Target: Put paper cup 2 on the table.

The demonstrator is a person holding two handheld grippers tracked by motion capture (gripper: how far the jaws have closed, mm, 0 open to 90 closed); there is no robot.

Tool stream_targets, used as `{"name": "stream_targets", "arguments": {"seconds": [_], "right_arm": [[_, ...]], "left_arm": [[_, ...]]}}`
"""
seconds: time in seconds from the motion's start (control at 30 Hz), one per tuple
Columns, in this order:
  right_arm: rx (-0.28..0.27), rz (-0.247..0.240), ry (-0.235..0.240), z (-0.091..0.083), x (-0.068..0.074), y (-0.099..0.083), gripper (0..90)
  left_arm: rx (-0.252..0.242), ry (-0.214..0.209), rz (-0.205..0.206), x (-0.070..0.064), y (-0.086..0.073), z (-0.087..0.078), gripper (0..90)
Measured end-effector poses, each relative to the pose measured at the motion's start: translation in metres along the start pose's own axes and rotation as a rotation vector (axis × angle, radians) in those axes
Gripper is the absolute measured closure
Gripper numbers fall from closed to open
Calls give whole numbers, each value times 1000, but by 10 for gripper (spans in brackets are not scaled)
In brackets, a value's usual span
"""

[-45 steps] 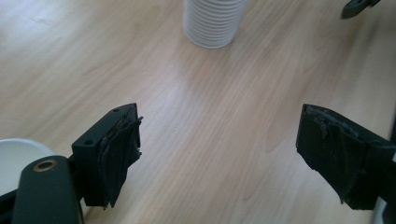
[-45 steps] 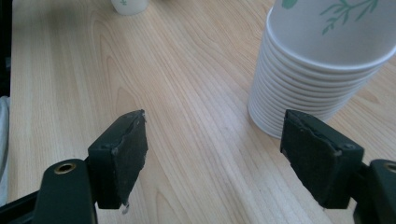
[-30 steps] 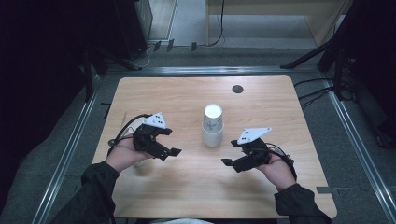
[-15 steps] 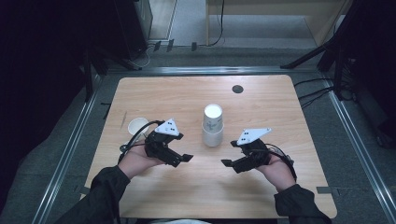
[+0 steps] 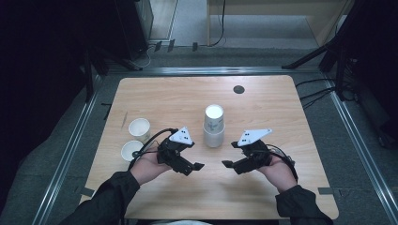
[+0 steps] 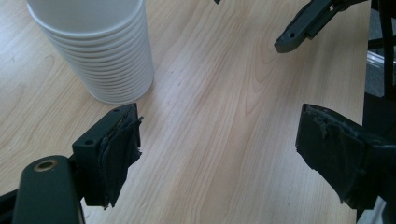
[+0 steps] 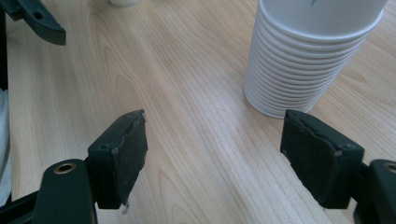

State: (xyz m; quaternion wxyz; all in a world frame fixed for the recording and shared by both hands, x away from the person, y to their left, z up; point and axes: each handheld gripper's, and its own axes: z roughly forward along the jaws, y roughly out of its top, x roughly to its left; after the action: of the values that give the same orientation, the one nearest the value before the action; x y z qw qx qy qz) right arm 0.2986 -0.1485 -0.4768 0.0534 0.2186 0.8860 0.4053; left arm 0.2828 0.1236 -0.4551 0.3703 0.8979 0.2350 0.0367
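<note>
Left claw (image 5: pixel 191 168): its jaws stand wide apart and hold nothing; it is low over the wooden surface (image 5: pixel 187 101), pointing toward the right claw.
Right claw (image 5: pixel 233 164): its jaws are also wide apart and empty, facing the left claw with bare wood between them.
Stack of cups (image 5: pixel 214 125): white paper cups nested upright, just ahead of both claws and between them; in the left claw's own view it is ahead on the left (image 6: pixel 95 46), in the right claw's view ahead on the right (image 7: pixel 310 51).
Single cups: two white cups (image 5: pixel 139 129), (image 5: pixel 131 150) stand upright behind the left claw, beside the left hand (image 5: pixel 149 165).
Dark round spot (image 5: pixel 239 89): far beyond the stack, near the far edge.
</note>
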Motion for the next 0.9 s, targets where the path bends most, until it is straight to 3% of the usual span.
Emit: {"name": "stream_targets", "arguments": {"seconds": [0.2, 0.37, 0.77, 0.9], "right_arm": [[4, -2, 3, 1, 1, 0, 234], [10, -5, 5, 2, 2, 0, 233], [11, -10, 13, 4, 3, 0, 231], [-1, 4, 17, 6, 4, 1, 227]], "left_arm": [[-18, -6, -23, 1, -2, 8, 139], [-26, -16, -74, 4, -7, 16, 139], [17, 12, -44, 1, -11, 27, 139], [15, 7, -63, 4, -13, 27, 139]]}}
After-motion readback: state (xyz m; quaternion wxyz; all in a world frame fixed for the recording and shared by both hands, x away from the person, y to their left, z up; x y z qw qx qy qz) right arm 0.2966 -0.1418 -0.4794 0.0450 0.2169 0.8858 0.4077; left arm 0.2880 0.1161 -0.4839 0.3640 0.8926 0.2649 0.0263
